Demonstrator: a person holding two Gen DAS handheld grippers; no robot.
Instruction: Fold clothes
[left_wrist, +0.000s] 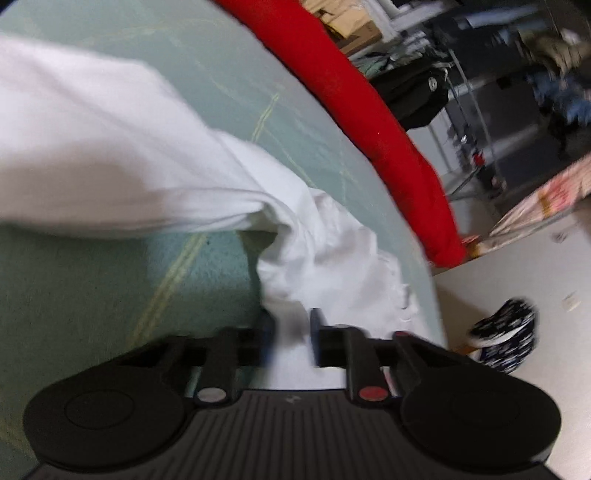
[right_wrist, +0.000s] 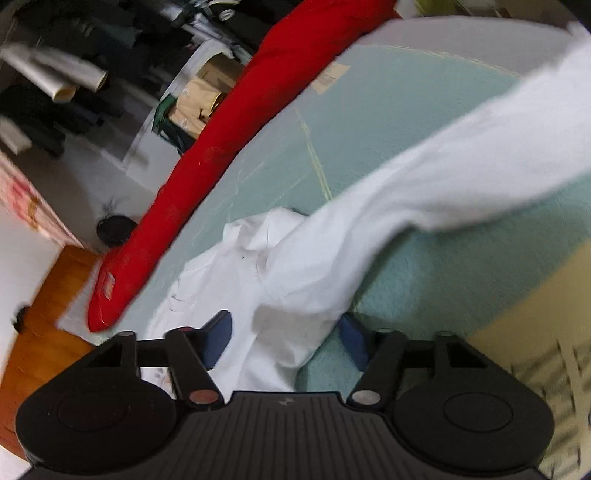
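Observation:
A white shirt (left_wrist: 325, 251) lies crumpled on a mint-green mat (left_wrist: 92, 277), and one part of it rises in a blurred band toward the left. My left gripper (left_wrist: 291, 332) is shut on the shirt's lower fold, with its dark fingers (left_wrist: 316, 332) close together. In the right wrist view the same white shirt (right_wrist: 229, 269) shows a collar, and a long stretch of it lifts to the upper right. My right gripper (right_wrist: 286, 336) stands open, its blue pads (right_wrist: 221, 332) wide apart, and a fold of the shirt lies loosely between them.
A long red cushion (left_wrist: 369, 122) (right_wrist: 240, 122) runs along the mat's far edge. Beyond it stand shelves with boxes and dark bags (left_wrist: 424, 88). A patterned slipper (left_wrist: 506, 336) is on the pale floor at the right. An orange wooden surface (right_wrist: 48, 295) lies at the left.

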